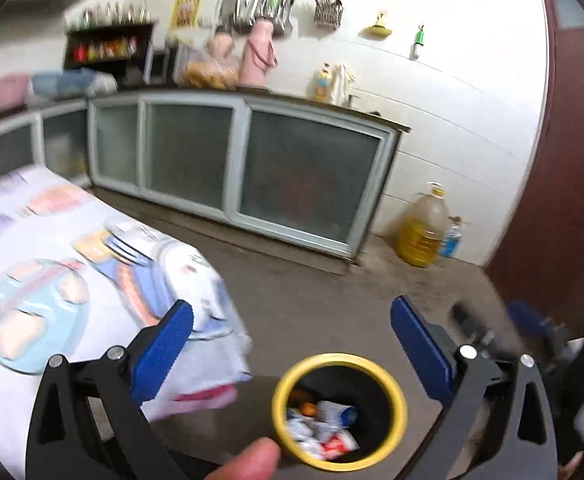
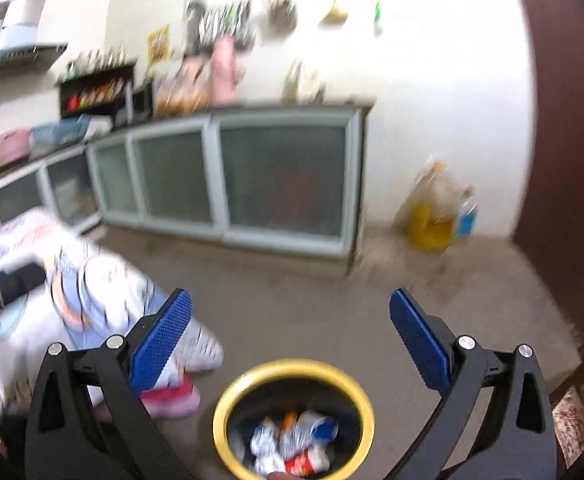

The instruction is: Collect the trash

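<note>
Both claws hang over the floor above the bin, and neither has anything in it. The left gripper point(image 1: 292, 320) has its blue pads spread wide with only bare floor and the bin rim showing between them; the right gripper point(image 2: 290, 312) is spread just as wide and just as empty.

The trash bin point(image 2: 227, 404), one black pail with a yellow rim, stands on the concrete floor just beside the hanging corner of the tablecloth point(image 1: 51, 272). Inside lies the trash point(image 2: 292, 444): crumpled white wrappers, one with blue on it, one with red, and a bit of orange. I make out roughly four or five pieces, though they overlap too much for a sure count.

My judgement is that the collecting is well along, perhaps near its end: the scraps I can see are all in the pail, and no loose litter shows on the floor or on the part of the table in view. Much of the tabletop is blurred or cut off, so something may be left there.

Otherwise: one large oil jug point(image 1: 422, 228) and one small blue-labelled bottle point(image 1: 452, 238) against the wall, by the cabinet point(image 1: 227, 160) with its row of frosted doors
</note>
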`<act>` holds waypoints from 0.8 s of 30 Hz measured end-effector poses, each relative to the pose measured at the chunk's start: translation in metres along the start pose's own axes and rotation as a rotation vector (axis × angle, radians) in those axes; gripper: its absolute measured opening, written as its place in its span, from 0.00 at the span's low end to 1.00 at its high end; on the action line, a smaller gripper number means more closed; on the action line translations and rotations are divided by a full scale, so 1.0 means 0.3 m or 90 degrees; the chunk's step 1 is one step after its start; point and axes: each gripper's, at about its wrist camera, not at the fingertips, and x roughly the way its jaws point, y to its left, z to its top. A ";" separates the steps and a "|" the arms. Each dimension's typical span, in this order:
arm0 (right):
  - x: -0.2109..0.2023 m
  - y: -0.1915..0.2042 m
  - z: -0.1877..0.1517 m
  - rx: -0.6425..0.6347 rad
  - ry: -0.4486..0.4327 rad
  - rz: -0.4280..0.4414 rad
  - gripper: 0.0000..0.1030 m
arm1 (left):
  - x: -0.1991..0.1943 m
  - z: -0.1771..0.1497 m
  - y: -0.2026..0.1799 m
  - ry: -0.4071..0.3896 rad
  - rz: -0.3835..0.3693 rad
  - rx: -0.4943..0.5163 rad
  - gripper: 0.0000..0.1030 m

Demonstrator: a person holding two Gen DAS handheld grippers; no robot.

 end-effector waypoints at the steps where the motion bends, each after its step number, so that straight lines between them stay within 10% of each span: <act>1: -0.037 0.015 0.024 -0.003 -0.018 -0.025 0.92 | -0.027 -0.004 0.000 -0.007 0.012 0.011 0.92; 10: -0.209 -0.006 0.049 0.037 -0.076 -0.142 0.92 | -0.254 -0.085 0.048 -0.077 0.102 -0.029 0.92; 24: -0.210 0.027 -0.130 -0.040 -0.008 -0.104 0.92 | -0.279 -0.252 0.094 -0.017 0.194 -0.136 0.92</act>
